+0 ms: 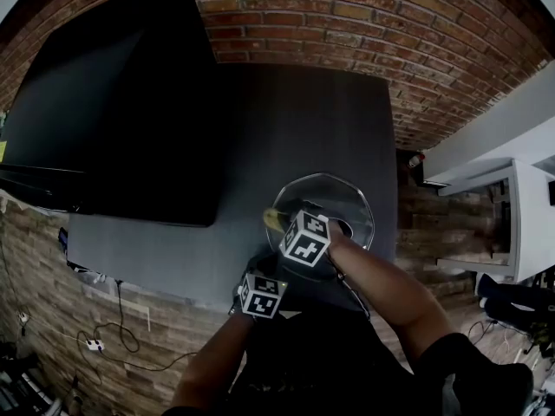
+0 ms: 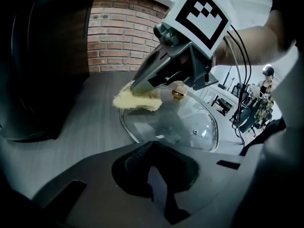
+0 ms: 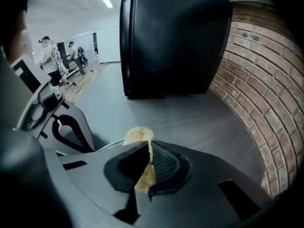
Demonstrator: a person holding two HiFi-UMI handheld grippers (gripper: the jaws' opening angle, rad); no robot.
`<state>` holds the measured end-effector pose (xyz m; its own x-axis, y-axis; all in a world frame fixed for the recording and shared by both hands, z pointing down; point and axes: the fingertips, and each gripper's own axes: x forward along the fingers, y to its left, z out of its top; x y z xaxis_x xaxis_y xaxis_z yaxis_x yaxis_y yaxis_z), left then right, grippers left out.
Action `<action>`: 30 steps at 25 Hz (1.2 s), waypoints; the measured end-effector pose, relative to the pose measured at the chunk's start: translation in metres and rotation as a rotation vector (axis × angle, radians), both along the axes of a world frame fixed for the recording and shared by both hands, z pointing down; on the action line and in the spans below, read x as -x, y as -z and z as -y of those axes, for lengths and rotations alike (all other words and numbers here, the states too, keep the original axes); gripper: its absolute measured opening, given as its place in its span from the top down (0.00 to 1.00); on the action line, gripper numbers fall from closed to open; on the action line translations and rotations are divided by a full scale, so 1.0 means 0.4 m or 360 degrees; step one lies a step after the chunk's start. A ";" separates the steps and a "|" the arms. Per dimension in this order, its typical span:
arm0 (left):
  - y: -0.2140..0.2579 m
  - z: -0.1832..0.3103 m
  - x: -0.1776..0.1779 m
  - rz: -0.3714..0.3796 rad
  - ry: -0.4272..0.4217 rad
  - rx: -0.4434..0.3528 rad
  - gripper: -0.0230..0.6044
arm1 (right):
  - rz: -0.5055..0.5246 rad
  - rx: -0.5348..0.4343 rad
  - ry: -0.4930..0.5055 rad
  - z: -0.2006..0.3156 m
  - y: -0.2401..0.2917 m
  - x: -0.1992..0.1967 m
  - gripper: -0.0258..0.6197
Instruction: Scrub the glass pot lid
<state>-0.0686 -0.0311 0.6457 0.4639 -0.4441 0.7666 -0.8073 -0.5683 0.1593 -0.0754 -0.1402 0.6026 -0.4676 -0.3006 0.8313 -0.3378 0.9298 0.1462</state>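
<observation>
The glass pot lid lies on the dark table, near its front right corner. My right gripper is shut on a yellow sponge, which it presses on the lid's left rim. In the left gripper view, the right gripper holds the sponge at the far left edge of the lid, near the gold knob. In the right gripper view the sponge sticks out between the right gripper's pads. My left gripper is shut at the lid's near rim.
A large black box stands on the table's left part, close to the lid. A brick wall runs behind and right of the table. A white shelf stands to the right. Two people are far off in the room.
</observation>
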 end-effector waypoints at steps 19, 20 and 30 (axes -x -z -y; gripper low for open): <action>0.000 0.003 0.002 -0.0011 -0.0005 0.0022 0.91 | -0.0201 0.0109 -0.0036 0.053 -0.066 -0.033 0.92; -0.002 0.003 0.003 -0.0011 0.0001 0.0023 0.91 | -0.0196 0.0112 -0.0053 0.059 -0.065 -0.038 0.92; -0.004 0.005 0.005 -0.0003 0.0025 0.0022 0.91 | -0.0146 0.0155 -0.0267 0.118 -0.059 -0.121 0.92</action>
